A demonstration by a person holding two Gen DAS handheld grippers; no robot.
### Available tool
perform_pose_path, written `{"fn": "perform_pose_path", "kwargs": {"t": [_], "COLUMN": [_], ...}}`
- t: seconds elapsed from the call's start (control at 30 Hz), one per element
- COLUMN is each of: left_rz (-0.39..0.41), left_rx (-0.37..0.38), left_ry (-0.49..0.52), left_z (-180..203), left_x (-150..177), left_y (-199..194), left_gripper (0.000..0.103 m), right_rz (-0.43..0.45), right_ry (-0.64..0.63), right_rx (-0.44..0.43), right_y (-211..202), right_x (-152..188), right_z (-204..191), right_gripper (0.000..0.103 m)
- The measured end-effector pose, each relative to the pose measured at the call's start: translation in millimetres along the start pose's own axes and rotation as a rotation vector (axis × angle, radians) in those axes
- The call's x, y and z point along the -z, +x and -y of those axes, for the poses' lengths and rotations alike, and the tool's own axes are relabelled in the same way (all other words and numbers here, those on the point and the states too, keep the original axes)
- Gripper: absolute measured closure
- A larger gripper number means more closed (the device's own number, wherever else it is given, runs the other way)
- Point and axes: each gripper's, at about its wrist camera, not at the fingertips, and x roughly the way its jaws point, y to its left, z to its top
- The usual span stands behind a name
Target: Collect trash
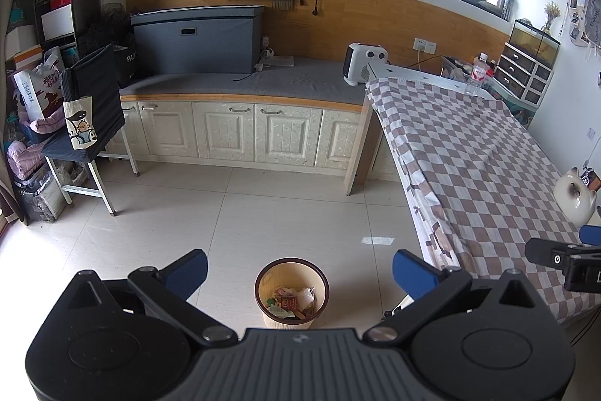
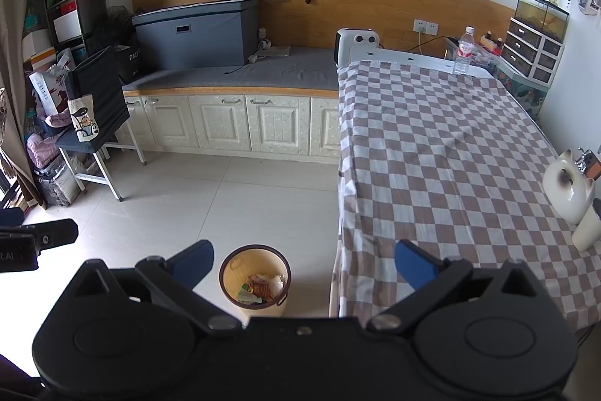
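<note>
The bin [image 1: 292, 294] stands on the floor [image 1: 233, 213] beside the tabletop [image 1: 488, 153], already holding wrappers [image 1: 291, 301]; both the left claw [image 1: 299, 275] and right claw [image 2: 304, 264] gape wide and carry nothing. The plastic bottle [image 2: 465, 50] looks the likeliest trash left, and could topple if nudged; only the right view shows the white cup [image 2: 589, 226].

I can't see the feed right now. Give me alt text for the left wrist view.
The left tongs hang open and empty above a round waste bin on the tiled floor, with wrappers already inside. To the right runs a table with a checked cloth; the right tongs show at that edge. Cream cabinets line the far wall.
</note>
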Motion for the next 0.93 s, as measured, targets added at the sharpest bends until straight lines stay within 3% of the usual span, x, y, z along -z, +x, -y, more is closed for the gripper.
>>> {"fn": "perform_pose_path", "kwargs": {"t": [0.93], "left_rz": [0.000], "left_rx": [0.001], "left_ry": [0.000], "left_z": [-1.7], "left_x": [0.8], "left_y": [-0.3], "left_gripper": [0.000], "right_rz": [-0.001], "right_ry": [0.001], "right_rx": [0.001], "right_y": [-0.3], "right_x": [0.1], "right_z": [-2.5], "right_gripper": [0.000]}}
